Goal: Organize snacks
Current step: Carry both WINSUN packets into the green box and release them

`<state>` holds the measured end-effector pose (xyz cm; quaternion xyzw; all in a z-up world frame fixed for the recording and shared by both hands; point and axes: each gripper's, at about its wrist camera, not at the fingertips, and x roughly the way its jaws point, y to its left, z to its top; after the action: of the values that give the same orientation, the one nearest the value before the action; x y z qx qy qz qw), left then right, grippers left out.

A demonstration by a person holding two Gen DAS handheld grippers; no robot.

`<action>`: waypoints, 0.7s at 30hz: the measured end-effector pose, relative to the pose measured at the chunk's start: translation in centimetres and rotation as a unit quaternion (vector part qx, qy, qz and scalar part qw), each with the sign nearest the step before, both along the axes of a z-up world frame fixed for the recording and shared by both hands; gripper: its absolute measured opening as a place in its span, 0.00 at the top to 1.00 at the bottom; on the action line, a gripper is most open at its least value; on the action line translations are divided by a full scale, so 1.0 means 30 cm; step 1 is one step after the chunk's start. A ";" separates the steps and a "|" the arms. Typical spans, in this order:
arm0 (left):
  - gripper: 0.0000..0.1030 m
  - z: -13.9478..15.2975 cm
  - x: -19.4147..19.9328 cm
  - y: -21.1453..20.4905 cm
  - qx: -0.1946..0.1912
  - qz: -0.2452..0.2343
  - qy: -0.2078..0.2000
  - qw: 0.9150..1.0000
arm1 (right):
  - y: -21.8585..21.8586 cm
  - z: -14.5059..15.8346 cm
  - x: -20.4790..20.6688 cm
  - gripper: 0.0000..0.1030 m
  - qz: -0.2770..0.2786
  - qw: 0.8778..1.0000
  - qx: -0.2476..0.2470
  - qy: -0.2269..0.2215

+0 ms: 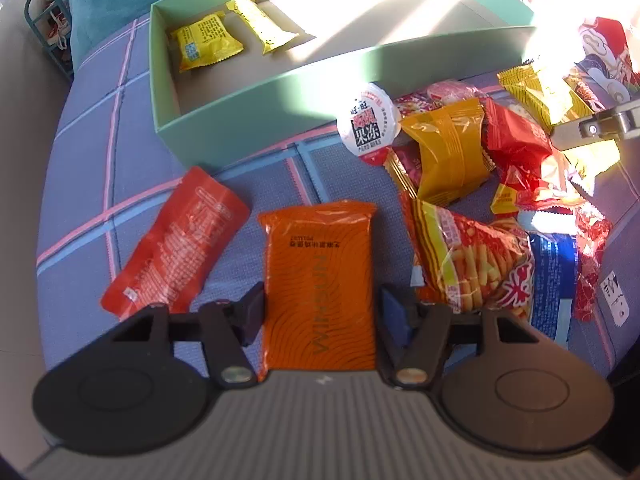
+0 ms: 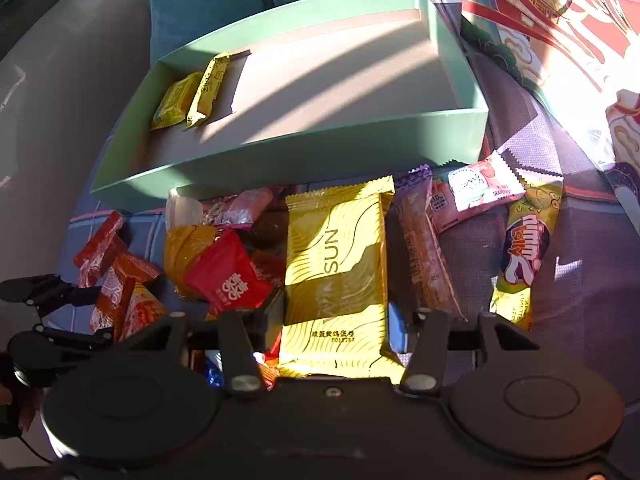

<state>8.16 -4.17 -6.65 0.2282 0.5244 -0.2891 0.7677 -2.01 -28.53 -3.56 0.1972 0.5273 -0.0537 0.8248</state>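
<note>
left tongs (image 1: pixel 320 312) straddled orange packet (image 1: pixel 320 280) on checked cloth, contact unclear. right tongs (image 2: pixel 334 320) likewise straddled yellow packet (image 2: pixel 338 264) atop pile. step: picking. next, likely: lift both into green box (image 2: pixel 280 148), beside two yellow snacks.

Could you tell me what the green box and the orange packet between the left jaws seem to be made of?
Green box: probably matte cardboard, with thin flat walls, crisp folded corners and no glare. Orange packet: likely glossy plastic film, as it shows wrinkles, sheen and a crimped end seal.
</note>
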 end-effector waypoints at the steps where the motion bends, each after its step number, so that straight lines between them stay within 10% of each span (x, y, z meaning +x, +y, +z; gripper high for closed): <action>1: 0.50 0.003 -0.002 -0.003 -0.002 0.005 0.000 1.000 | 0.004 -0.001 0.005 0.51 0.000 1.000 -0.006 -0.004; 21: 0.51 0.271 0.027 0.061 -0.082 0.091 -0.059 0.991 | -0.041 0.168 -0.082 0.53 -0.016 0.994 0.015 -0.105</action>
<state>8.97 -2.34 1.50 0.1323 0.4711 -0.2461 0.8366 -4.47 -29.75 1.49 0.2222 0.4352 -0.0384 0.8716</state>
